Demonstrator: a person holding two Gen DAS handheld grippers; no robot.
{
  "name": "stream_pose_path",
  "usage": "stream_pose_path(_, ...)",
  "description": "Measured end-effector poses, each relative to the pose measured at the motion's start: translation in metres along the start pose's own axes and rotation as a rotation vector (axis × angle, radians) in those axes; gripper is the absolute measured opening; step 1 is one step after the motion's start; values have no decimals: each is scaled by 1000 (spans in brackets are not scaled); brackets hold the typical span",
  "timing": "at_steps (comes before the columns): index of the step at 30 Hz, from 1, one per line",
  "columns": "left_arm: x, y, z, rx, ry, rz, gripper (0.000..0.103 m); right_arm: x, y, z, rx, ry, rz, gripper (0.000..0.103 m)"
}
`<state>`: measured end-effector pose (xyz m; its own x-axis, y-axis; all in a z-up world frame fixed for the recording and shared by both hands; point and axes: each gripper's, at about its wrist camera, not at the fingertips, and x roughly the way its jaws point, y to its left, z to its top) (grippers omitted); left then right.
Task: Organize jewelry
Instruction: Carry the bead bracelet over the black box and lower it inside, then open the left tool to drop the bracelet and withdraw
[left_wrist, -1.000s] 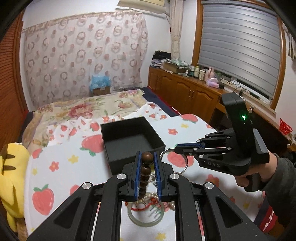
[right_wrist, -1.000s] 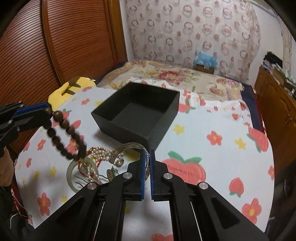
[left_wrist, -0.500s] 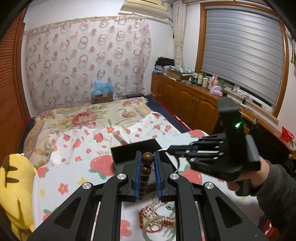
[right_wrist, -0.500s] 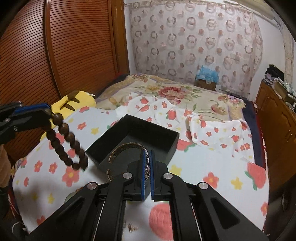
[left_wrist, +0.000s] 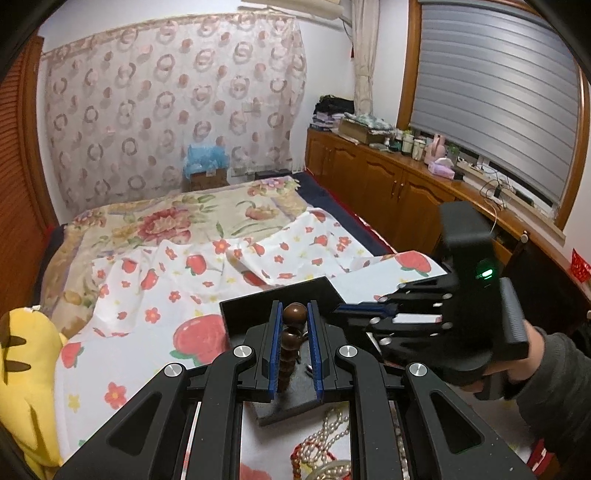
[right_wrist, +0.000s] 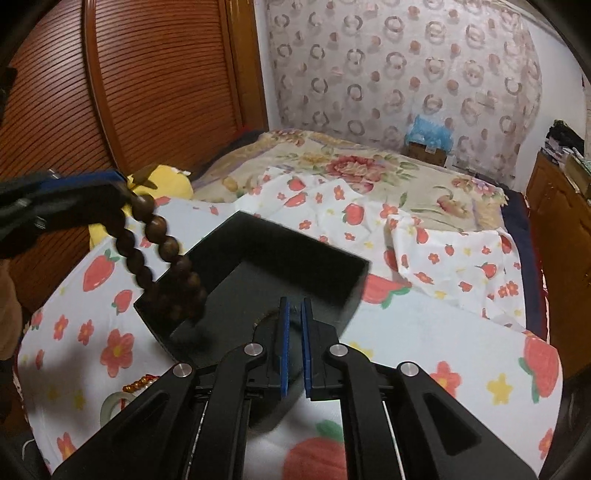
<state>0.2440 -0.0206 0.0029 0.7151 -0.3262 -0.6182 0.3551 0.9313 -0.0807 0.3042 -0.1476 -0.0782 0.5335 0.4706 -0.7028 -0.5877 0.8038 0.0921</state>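
Pinching a brown bead bracelet (left_wrist: 290, 338) in the left gripper (left_wrist: 295, 309), jaws clamped on the top bead, the rest of the strand dangling below between the blue pads. In the right wrist view, hanging as a loop from the left gripper (right_wrist: 110, 192) at the left edge, with the low end of the bead bracelet (right_wrist: 162, 251) over the near-left corner of the black box (right_wrist: 295, 245); hard to say whether touching the rim or just above it.

Holding the right gripper (right_wrist: 294, 314) right over the open box, jaws drawn almost together. Seemingly nipping a thin metal bangle (right_wrist: 264, 319), only a dim curved sliver of it showing left of the pads against the dark box floor, so not certain. From the left wrist view, reaching in from the right with the right gripper (left_wrist: 338, 314), tips over the far-right part of the black box (left_wrist: 236, 317), green light lit on the body.

Sitting on a strawberry-and-flower bed sheet (right_wrist: 424, 332), open side up. Lying on the sheet just in front of the box, near the left gripper: a pearl necklace (left_wrist: 332, 432), a red bead cord (right_wrist: 140, 384) and a pale green jade bangle (right_wrist: 110, 404), heaped close together. At the bed's left edge, a yellow plush toy (left_wrist: 22, 354).
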Motion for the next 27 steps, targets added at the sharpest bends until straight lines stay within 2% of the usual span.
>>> stream_pose_path(6, 19, -12, 6, 20, 26, -19, 12, -20, -19, -8, 33, -35, -36, 8)
stream_pose_path(15, 40, -20, 8, 14, 58, -58, 12, -28, -38, -25, 52, -28, -66, 8)
stream_pose_path(19, 63, -9, 0, -29, 119, -49, 12, -28, -38, -29, 45, -21, -67, 8)
stream_pose_path(27, 71, 5, -10, -50, 139, 1, 13, -28, -37, -32, 41, -19, -68, 8)
